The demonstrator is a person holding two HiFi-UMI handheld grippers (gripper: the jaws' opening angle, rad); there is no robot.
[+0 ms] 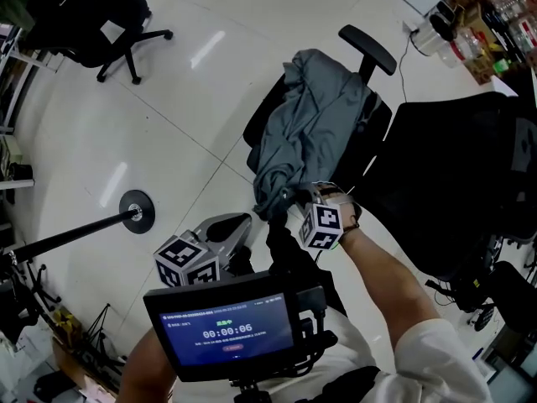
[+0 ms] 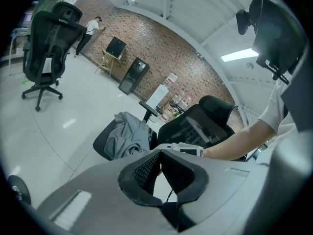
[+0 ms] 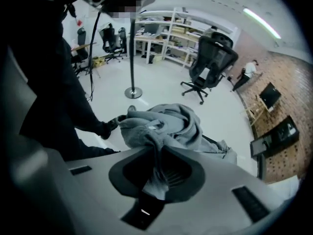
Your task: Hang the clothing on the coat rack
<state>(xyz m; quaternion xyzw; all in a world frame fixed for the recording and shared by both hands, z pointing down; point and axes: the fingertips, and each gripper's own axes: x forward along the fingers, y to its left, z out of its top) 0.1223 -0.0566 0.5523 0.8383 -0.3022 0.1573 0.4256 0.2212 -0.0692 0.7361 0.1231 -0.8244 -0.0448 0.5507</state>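
A grey garment [image 1: 309,120] lies heaped over the seat and back of a black office chair [image 1: 373,53]. My right gripper [image 1: 292,200] reaches down at the garment's near lower edge. In the right gripper view it [image 3: 157,173] is shut on a fold of the grey garment [image 3: 168,126], which runs up between the jaws. My left gripper [image 1: 231,225] hangs to the left of the chair; in the left gripper view it [image 2: 160,168] is shut with nothing in it, and the garment [image 2: 126,138] lies beyond. The coat rack [image 1: 75,235] stands at the left on a round base [image 1: 136,211].
A second black mesh chair [image 1: 470,175] stands close on the right. Another office chair [image 1: 92,15] is at the far upper left. A screen rig [image 1: 226,330] sits at my chest. Shelves [image 3: 166,40] and a distant person [image 3: 247,72] are far off.
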